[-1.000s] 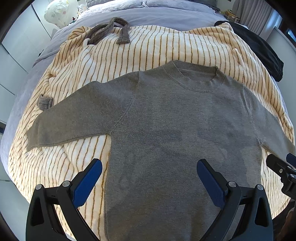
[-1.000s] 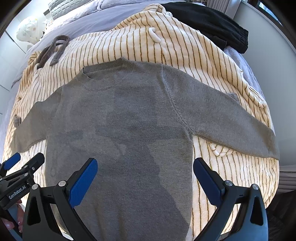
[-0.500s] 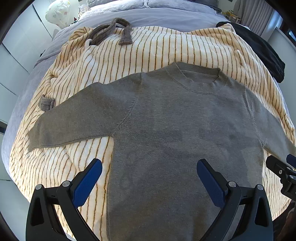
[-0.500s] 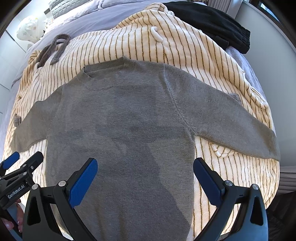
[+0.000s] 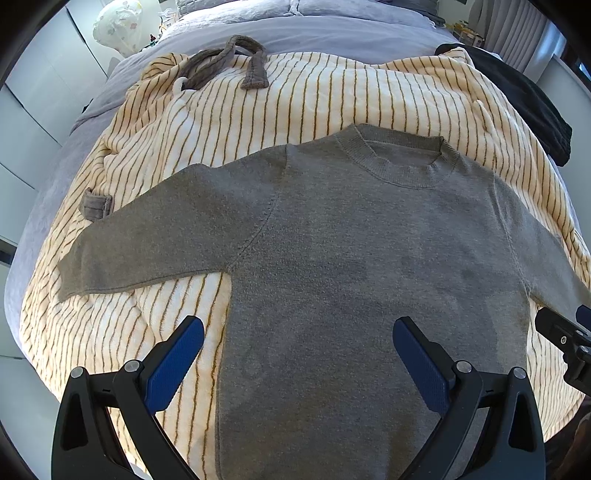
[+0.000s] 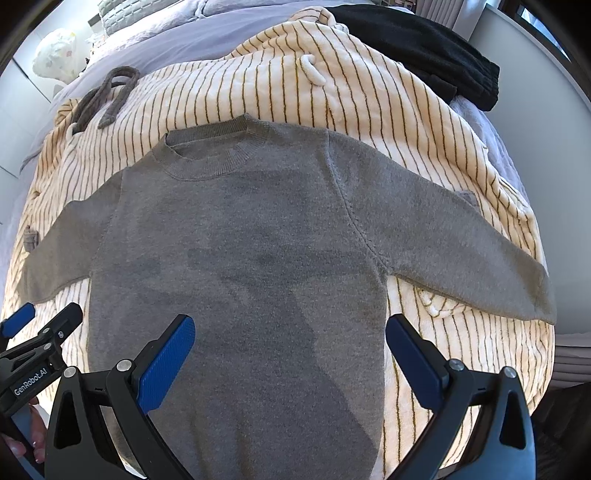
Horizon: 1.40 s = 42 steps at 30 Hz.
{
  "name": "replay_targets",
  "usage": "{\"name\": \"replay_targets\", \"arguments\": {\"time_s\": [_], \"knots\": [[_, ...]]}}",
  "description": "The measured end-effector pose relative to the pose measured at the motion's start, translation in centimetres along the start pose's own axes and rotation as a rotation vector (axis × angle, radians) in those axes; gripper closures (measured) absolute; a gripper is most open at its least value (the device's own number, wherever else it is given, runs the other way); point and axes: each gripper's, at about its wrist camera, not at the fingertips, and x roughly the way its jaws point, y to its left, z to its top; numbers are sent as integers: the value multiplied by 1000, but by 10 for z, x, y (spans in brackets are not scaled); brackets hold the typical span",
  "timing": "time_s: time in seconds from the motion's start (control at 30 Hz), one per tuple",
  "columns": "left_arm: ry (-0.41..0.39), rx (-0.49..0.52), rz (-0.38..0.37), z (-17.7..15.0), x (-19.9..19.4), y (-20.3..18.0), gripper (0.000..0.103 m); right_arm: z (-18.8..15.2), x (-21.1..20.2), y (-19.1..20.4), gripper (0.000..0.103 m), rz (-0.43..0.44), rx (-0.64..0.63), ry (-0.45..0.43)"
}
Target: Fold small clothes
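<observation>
A small grey knit sweater (image 5: 351, 266) (image 6: 240, 251) lies flat and face up on a cream striped blanket (image 5: 258, 110) (image 6: 369, 110), both sleeves spread out to the sides, neck at the far end. My left gripper (image 5: 297, 354) hovers open above the lower body of the sweater, nearer its left side seam. Over the sweater's lower right part my right gripper (image 6: 290, 350) is open too, holding nothing. Each gripper shows at the edge of the other's view. The sweater's hem is hidden below the frame.
A grey corduroy strap (image 5: 229, 62) lies at the blanket's far left. Black clothing (image 6: 424, 51) sits at the far right of the bed. A lilac bedsheet (image 5: 295, 26) stretches behind, with white cupboards (image 5: 33, 110) to the left.
Both views have drawn back and up slightly, so the sweater sits a little lower in frame. Both grippers stay open; the sweater has not moved.
</observation>
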Motion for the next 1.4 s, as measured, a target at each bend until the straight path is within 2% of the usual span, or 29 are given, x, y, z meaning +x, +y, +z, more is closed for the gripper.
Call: {"name": "replay_targets", "arguments": {"time_s": [1.0,1.4], "knots": [[0,-3,-5,-3,3,5,1,1,0,6,0,-9,-23,-3],[23,-26,-20,-6,16,20,1,-1,12,11,0,-14,-26,26]]}}
